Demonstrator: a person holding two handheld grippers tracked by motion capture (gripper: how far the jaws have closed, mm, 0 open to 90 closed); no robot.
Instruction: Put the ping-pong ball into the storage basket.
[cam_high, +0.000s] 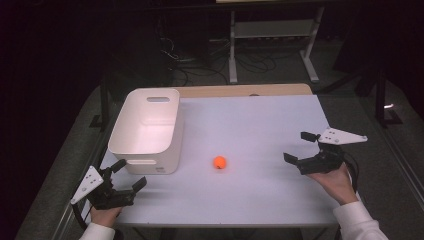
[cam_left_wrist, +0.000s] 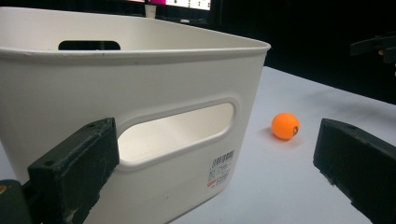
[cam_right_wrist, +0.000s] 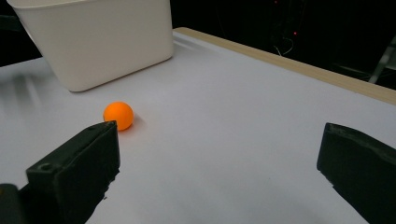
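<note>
The orange ball (cam_high: 219, 162) is lying loose on the counter (cam_high: 260, 130), just beside the near right corner of the white bin (cam_high: 147, 131) and not touching it. The bin is standing upright and is holding nothing. Judging from this layout, the work is at its start: the ball is not yet grasped, and picking it up and placing it in the bin are both remaining.

The left gripper (cam_high: 128, 176) is hovering at the near left corner of the counter, close to the bin wall, with its jaws standing wide apart and nothing between them. The right gripper (cam_high: 300, 147) is hovering at the right side, well apart from the ball, with its jaws likewise spread and gripping nothing.

The counter surface is showing a plain pale covering with a wooden edge (cam_high: 245, 90) along the far side. The surrounding room is lying in darkness; a white frame (cam_high: 272, 37) and loose cables (cam_high: 200, 62) are resting on the floor beyond.
</note>
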